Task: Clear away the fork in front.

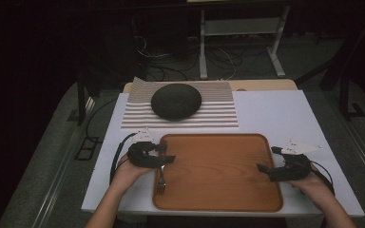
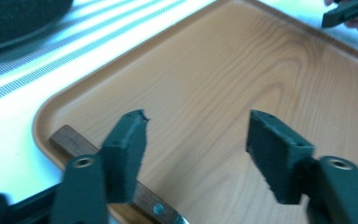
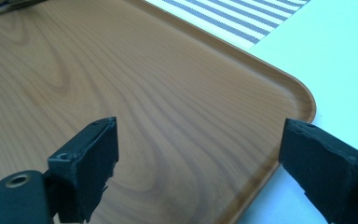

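Observation:
A wooden tray (image 1: 218,175) lies on the white table. A fork (image 1: 161,179) with a wooden handle (image 2: 72,140) rests along the tray's left edge, tines toward the person. My left gripper (image 1: 167,153) hovers open just above the fork's handle, and in the left gripper view (image 2: 198,127) the handle passes under the left jaw. My right gripper (image 1: 268,159) stands open over the tray's right edge; in the right gripper view (image 3: 200,135) nothing sits between its jaws, with the tray's corner (image 3: 303,100) under them.
A dark round bowl-like object (image 1: 176,101) sits on a striped mat (image 1: 180,116) behind the tray. Bare white table (image 1: 275,111) lies right of the mat. Cables and a table frame (image 1: 240,42) stand on the floor beyond.

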Demonstrator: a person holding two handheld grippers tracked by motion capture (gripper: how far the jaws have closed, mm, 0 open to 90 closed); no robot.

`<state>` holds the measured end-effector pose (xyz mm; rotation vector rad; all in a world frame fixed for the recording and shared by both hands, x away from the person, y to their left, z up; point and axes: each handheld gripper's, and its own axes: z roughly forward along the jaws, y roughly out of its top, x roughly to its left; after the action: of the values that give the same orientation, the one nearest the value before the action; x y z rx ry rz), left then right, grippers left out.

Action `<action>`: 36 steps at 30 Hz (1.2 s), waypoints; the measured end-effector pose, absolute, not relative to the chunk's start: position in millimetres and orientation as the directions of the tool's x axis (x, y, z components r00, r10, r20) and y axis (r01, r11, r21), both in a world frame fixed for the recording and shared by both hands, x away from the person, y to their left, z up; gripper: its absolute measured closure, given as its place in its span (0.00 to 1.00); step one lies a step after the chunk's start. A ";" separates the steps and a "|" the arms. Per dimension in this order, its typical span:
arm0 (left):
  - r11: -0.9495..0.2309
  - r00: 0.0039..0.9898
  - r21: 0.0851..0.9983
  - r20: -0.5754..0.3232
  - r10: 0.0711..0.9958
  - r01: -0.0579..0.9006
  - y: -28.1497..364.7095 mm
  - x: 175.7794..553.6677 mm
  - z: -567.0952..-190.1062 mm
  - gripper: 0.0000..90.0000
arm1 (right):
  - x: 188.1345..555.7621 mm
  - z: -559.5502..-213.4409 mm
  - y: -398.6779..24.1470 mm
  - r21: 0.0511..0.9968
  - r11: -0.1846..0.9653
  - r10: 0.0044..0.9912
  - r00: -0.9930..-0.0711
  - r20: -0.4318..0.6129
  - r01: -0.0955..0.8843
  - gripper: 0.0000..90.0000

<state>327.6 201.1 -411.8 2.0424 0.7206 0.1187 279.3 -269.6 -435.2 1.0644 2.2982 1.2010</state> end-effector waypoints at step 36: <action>-0.392 0.811 0.818 -0.146 0.566 0.421 223.7 307.2 -423.0 0.00 | 277.8 -433.7 -269.1 0.813 0.360 0.741 -0.670 0.049 0.457 0.13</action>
<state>307.2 223.7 -423.0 2.0401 0.7297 0.1923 277.8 -269.1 -433.7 1.0556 2.3002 1.2172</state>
